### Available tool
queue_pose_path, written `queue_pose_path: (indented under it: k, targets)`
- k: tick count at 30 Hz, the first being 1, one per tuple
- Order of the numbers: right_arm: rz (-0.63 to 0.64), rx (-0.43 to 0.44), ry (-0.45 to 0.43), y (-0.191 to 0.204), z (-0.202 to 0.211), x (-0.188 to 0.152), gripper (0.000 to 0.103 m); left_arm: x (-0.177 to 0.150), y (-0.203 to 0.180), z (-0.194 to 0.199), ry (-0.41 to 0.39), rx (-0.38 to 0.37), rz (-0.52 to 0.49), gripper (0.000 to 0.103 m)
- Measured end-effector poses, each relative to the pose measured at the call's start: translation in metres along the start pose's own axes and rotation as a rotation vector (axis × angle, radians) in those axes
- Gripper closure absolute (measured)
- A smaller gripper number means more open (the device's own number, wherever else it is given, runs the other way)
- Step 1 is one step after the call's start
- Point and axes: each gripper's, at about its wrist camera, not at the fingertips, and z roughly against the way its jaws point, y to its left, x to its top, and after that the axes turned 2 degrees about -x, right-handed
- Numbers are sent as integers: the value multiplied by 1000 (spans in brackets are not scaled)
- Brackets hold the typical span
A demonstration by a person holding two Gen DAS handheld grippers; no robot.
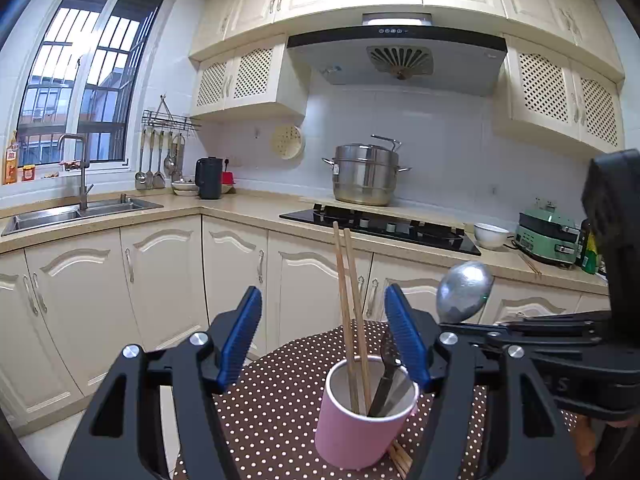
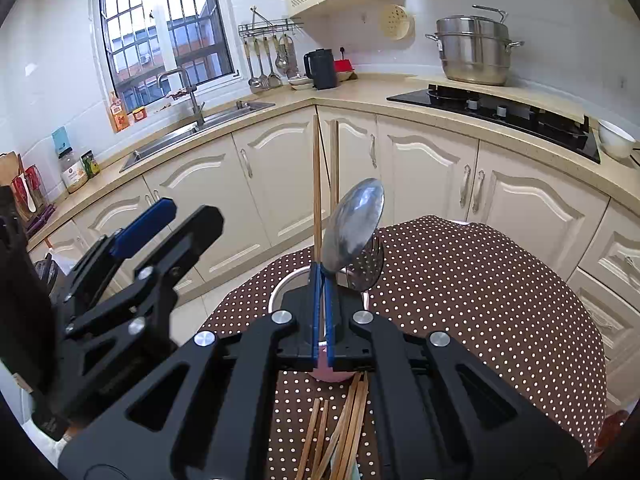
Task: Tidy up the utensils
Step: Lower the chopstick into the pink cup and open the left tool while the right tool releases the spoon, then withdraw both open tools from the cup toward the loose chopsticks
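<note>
Chiefly, the risk lies with the pink cup (image 1: 362, 412), which stands on the dotted surface (image 2: 480, 300) and already holds two upright chopsticks (image 1: 352, 320) and a black utensil (image 1: 386, 380). It looks light and top-heavy. If the spoon (image 2: 356, 228) goes in at an angle, it may strike the chopsticks or the rim and tip the cup toward the near edge.

A second hazard is the grip itself. The right claw (image 2: 323, 280) is closed on the spoon close to the bowl end, bowl upward. The handle below is hidden by the claw body, so how much handle hangs free cannot be judged. A pinch that high could let the spoon pivot or slip on release.

Loose chopsticks (image 2: 340, 432) lie on the surface just near of the cup and could be knocked off by a low pass.

Pose: the right claw is held above the cup, fingers pointing up and away. The left claw (image 1: 324, 344) is open, its blue pads either side of the cup without apparent contact, placed to steady it.
</note>
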Motion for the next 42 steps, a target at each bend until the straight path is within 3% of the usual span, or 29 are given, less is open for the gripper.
queue_pose_path:
  k: [13,15,16,17,31,42]
  targets:
    - [-33,-14,20,5,6,-6,98,1,6,22,51,18,-1,38]
    - [-33,-20,17,7,10,-6,80,1,7,25,61,16,0,37]
    - [-36,-25,7,7,13,-7,60,2,7,26,66,15,0,37]
    - [-37,-38,-4,7,16,-7,56,2,7,29,67,16,2,35]
    - [-45,-30,-37,11,49,-17,48,4,2,68,92,51,-15,34]
    - [-65,-29,-26,5,76,-41,43,-3,-20,87,151,16,-57,29]
